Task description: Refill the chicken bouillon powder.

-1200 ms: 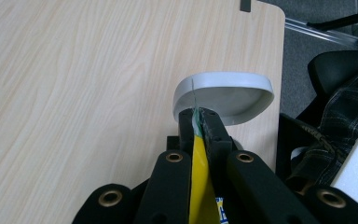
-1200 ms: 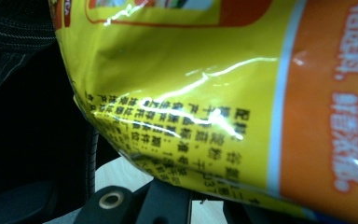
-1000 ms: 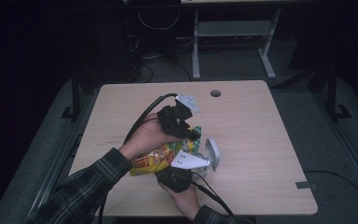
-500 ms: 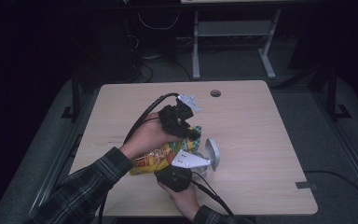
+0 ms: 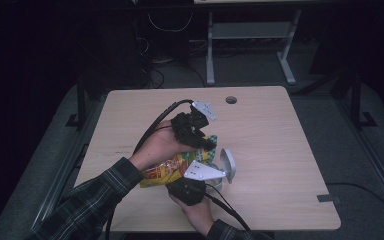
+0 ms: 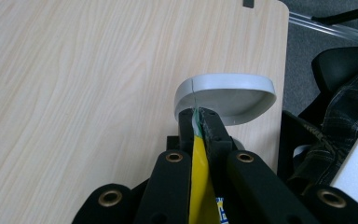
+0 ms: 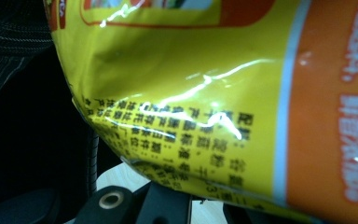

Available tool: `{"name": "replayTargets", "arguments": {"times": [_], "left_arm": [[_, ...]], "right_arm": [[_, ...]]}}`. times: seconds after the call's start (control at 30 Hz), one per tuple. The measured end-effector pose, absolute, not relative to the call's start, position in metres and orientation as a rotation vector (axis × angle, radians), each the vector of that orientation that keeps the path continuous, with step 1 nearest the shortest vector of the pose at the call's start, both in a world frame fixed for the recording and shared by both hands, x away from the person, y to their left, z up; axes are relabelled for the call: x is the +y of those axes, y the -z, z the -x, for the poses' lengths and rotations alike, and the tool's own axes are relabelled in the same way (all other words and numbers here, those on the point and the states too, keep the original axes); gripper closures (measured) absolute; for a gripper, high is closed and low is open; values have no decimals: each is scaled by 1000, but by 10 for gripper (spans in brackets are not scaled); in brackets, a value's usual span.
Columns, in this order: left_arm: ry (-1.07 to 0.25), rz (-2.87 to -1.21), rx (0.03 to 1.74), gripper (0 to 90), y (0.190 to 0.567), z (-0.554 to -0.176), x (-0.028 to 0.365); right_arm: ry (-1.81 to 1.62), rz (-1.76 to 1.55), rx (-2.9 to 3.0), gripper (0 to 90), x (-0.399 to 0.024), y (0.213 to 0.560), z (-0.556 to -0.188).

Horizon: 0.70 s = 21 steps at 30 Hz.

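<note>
A yellow and orange snack bag hangs over the wooden table between both hands. My left gripper comes in from above and is shut on the bag's thin top edge, which runs up between the two black jaws to the left gripper's tips. My right gripper sits under its grey plate at the bag's near right end and is shut on it. In the right gripper view the bag's printed side hangs right in front of the camera and hides the jaw tips.
A grey bowl stands tilted on the table just right of the bag, and lies right beyond the left jaws. A round cable hole is at the table's far edge. Bare wood spreads to the left and right.
</note>
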<state>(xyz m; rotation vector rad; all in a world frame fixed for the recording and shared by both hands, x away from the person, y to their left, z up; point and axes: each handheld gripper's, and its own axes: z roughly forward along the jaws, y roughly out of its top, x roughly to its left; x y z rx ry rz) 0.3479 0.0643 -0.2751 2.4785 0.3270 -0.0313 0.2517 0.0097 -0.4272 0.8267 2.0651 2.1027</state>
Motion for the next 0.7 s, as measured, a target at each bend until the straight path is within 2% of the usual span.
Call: {"name": "replayTargets", "arguments": {"times": [0.7], "left_arm": [[29,-2483,324,893,275,-349,62]], "right_arm": [[-2105,-828,2062,897,9,428,-253]]}}
